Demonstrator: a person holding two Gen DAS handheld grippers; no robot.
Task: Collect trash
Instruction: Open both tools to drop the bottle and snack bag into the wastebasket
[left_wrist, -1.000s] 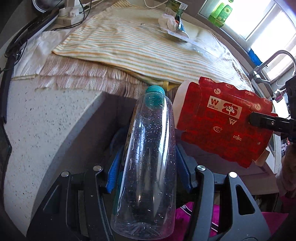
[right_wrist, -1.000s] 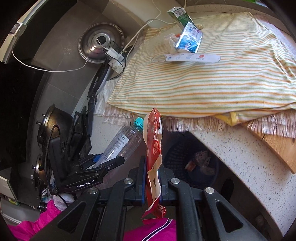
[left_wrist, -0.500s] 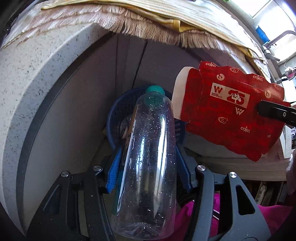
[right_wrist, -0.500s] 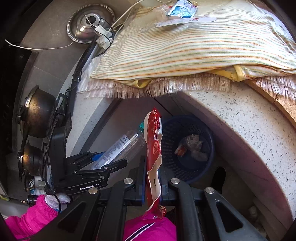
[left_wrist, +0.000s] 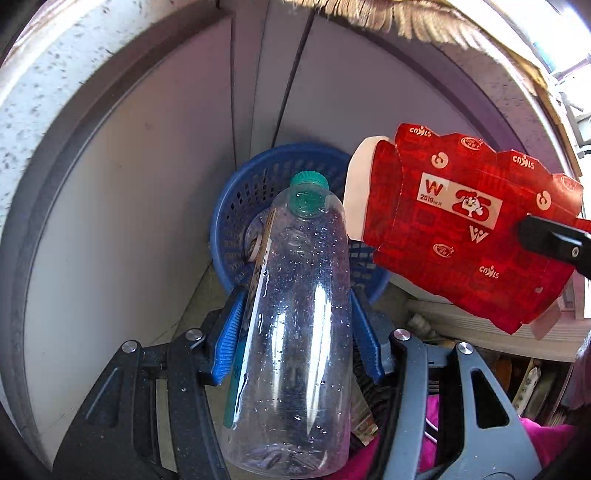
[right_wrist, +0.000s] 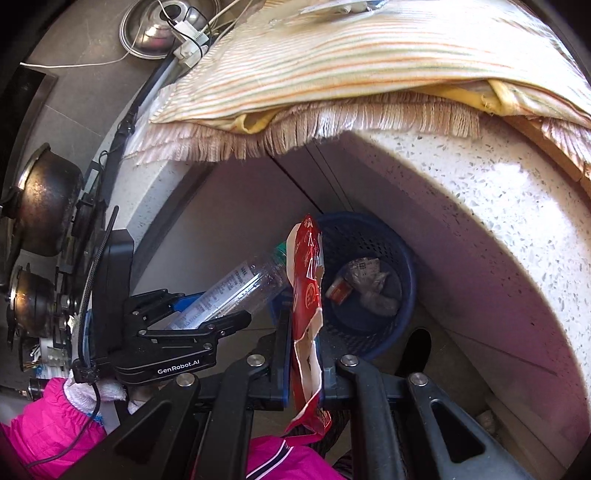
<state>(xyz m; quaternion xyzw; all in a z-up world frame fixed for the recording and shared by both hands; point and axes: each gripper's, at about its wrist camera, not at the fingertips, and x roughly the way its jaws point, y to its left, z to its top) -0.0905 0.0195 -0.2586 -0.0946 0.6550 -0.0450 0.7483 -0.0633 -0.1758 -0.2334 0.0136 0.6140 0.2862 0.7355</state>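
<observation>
My left gripper (left_wrist: 295, 317) is shut on a clear plastic bottle (left_wrist: 295, 332) with a green cap, held above and just in front of a blue mesh trash basket (left_wrist: 255, 184). My right gripper (right_wrist: 303, 339) is shut on a flattened red carton (right_wrist: 306, 295), held edge-on just left of the basket (right_wrist: 402, 254). The carton (left_wrist: 461, 229) shows to the right of the bottle in the left wrist view. The bottle (right_wrist: 229, 291) and left gripper (right_wrist: 207, 314) show in the right wrist view. The basket holds crumpled wrappers (right_wrist: 369, 284).
The basket stands on the floor against grey cabinet doors (left_wrist: 147, 184) under a speckled stone counter (right_wrist: 480, 206). A striped cloth (right_wrist: 351, 55) with a fringed mat covers the counter. Pots (right_wrist: 40, 199) stand on a stove at left. More litter (right_wrist: 343, 5) lies on the cloth.
Both grippers have dropped below the counter edge and moved toward the blue basket, each keeping hold of its item. The countertop has slid out of the left wrist view.
</observation>
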